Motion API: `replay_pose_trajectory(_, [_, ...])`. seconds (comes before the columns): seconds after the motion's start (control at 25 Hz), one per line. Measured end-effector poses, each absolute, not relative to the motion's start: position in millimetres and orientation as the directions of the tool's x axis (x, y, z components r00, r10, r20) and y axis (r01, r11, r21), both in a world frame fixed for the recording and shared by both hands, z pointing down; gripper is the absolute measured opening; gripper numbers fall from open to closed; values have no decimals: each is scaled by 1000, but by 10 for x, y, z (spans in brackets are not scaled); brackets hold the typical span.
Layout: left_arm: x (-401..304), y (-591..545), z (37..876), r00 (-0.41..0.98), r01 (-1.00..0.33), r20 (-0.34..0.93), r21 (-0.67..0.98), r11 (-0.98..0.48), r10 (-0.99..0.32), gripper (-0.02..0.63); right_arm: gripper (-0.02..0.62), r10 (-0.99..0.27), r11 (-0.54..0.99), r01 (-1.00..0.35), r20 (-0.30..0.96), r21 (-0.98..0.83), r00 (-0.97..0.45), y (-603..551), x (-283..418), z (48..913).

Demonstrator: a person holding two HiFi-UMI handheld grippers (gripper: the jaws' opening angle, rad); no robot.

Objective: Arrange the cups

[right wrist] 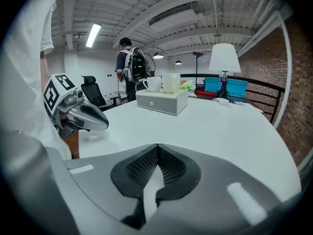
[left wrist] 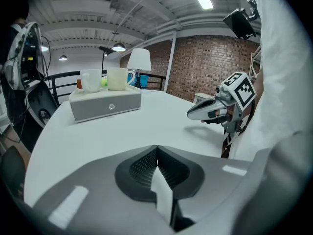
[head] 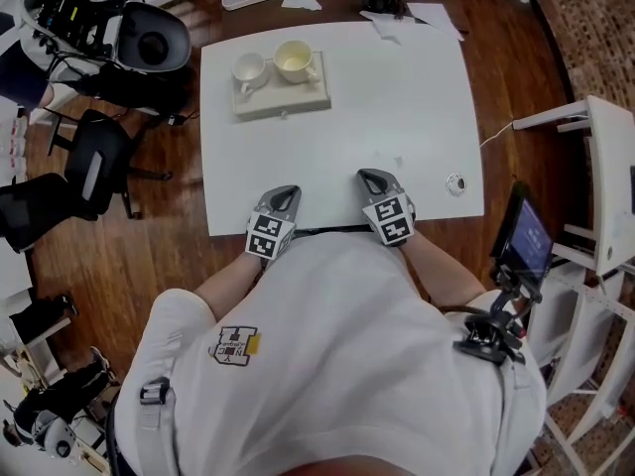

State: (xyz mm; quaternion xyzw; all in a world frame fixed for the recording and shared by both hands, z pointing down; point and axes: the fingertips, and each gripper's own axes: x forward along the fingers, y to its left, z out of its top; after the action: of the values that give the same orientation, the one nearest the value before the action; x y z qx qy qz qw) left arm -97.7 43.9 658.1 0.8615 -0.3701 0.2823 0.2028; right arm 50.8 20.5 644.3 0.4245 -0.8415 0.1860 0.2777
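Far left on the table (head: 397, 107) | cups (head: 295, 60) sat on a box (head: 283, 99) | likely light, rigid, breakable; grip handle or rim | left gripper (head: 286, 193), right gripper (head: 369, 177) at near edge: fingers pressed together, empty

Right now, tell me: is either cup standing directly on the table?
No, both the white cup and the cream cup stand on the box.

One overhead, two low across table (head: 397, 97)
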Motion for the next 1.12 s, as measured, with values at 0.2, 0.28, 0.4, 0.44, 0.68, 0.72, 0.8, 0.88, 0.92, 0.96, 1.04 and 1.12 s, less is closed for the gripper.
replay_pose_trajectory(0.2, [-998,465,6595,570,-754,624,138,-643,-535,2,0,-620,571,-819,623,-58,-476,236,499,6442])
replay_pose_trajectory(0.28, [-1015,490,6610,569,-755,621,137,-641,-539,2,0,-626,570,-820,621,-50,-472,262,488,6440])
replay_pose_trajectory(0.4, [-1026,524,6643,573,-754,616,136,-643,-541,2,0,-633,565,-824,619,-42,-466,298,480,6457])
replay_pose_trajectory(0.44, [-1018,506,6635,574,-753,616,136,-644,-540,2,0,-633,564,-825,619,-43,-465,282,487,6454])
replay_pose_trajectory(0.68, [-1012,412,6572,573,-750,623,138,-646,-533,2,0,-630,557,-829,624,-53,-463,203,487,6417])
replay_pose_trajectory(0.72, [-1013,413,6574,573,-750,622,138,-646,-533,2,0,-629,558,-828,625,-50,-462,205,483,6420])
replay_pose_trajectory(0.8, [-1013,418,6577,574,-750,622,138,-647,-533,2,0,-627,562,-826,628,-46,-461,212,476,6426])
replay_pose_trajectory(0.88, [-1013,422,6577,575,-749,621,139,-648,-532,2,0,-624,564,-824,630,-45,-462,216,470,6428])
replay_pose_trajectory(0.92, [-1012,423,6574,575,-749,622,139,-647,-532,2,0,-624,565,-824,630,-45,-462,217,468,6426])
replay_pose_trajectory(0.96, [-1012,423,6569,575,-750,622,140,-647,-531,2,0,-623,566,-823,631,-44,-462,216,467,6424])
replay_pose_trajectory(1.04, [-1011,417,6562,574,-750,622,139,-647,-532,2,0,-622,568,-822,631,-42,-463,213,465,6417])
replay_pose_trajectory(1.12, [-1008,411,6561,575,-750,621,138,-647,-533,2,0,-623,570,-821,630,-41,-464,209,462,6416])
